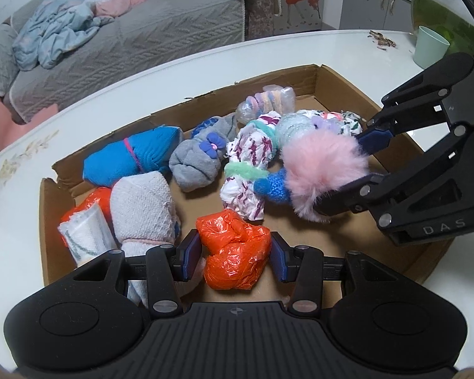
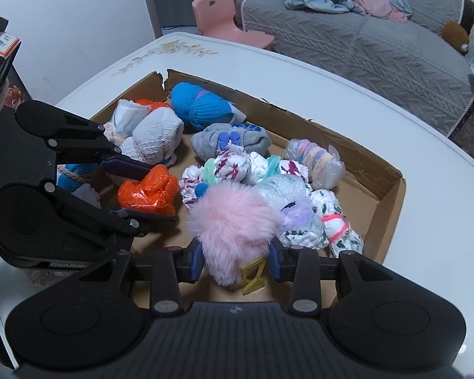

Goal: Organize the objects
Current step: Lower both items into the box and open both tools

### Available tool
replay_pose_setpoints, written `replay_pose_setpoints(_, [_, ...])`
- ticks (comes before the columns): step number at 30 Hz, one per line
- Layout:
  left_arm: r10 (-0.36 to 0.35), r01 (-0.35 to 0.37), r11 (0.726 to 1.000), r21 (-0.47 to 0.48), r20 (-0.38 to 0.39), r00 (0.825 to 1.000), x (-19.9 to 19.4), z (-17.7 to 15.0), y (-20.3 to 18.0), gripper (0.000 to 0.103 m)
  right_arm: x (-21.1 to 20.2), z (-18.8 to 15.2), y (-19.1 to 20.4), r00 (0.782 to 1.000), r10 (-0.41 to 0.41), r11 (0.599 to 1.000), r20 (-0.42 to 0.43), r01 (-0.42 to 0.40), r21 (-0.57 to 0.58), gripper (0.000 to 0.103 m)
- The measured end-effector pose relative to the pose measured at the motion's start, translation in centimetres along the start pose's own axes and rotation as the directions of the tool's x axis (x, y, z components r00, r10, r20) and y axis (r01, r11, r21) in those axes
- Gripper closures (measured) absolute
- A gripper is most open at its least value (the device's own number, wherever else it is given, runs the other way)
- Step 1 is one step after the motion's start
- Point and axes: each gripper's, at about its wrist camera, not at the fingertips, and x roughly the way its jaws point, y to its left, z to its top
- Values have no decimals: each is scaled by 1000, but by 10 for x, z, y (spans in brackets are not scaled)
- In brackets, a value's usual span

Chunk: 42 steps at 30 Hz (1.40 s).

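Observation:
A cardboard box [image 1: 303,77] on the white table holds several rolled bundles. My left gripper [image 1: 235,257] is shut on an orange plastic bundle [image 1: 233,249] at the box's near side; it also shows in the right wrist view [image 2: 148,194]. My right gripper [image 2: 237,260] is shut on a pink fluffy pompom [image 2: 233,224], which carries a yellow clip [image 2: 252,276] and also shows in the left wrist view [image 1: 324,170]. Around them lie a blue roll [image 1: 132,154], a grey sock bundle [image 1: 199,158], a white towel roll [image 1: 142,208] and white patterned bundles [image 1: 249,158].
A mint cup [image 1: 431,47] and a glass bowl [image 1: 442,9] stand on the table's far right. A grey sofa [image 1: 126,44] with blue clothes lies beyond the table. A pink chair [image 2: 224,15] stands by the table's far edge.

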Motion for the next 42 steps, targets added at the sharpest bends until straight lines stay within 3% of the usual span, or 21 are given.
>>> replay_pose_setpoints(12, [-55,55,998,-14,2,998,10,-2,18,50,14,3,6,999,48,995,-15,-49,-84,67])
replay_pose_setpoints(22, [-40,40,999,-17,-6,999,11,-3,22,48,21,6,23,999,49,986,-23,-52,-156,65])
replay_pose_setpoints(24, [-32,32,999,-26,-12,999,12,-3,24,39,23,5,22,999,46,988,-29,-50,-148,62])
replay_pose_setpoints(27, [-46,46,999,-24,-15,999,10,-5,24,33,26,2,19,999,32,989,-43,-38,-145,59])
replay_pose_setpoints(34, [-35,33,999,-42,-59,998,4,-4,22,25,18,2,20,997,4,991,-74,-14,-136,43])
replay_pose_setpoints(36, [-36,33,998,-50,-71,997,1,-4,22,22,15,1,20,997,-18,991,-79,7,-134,30])
replay_pose_setpoints(42, [-46,40,996,-82,-75,996,-12,-3,25,17,5,1,16,997,-17,997,-74,11,-82,21])
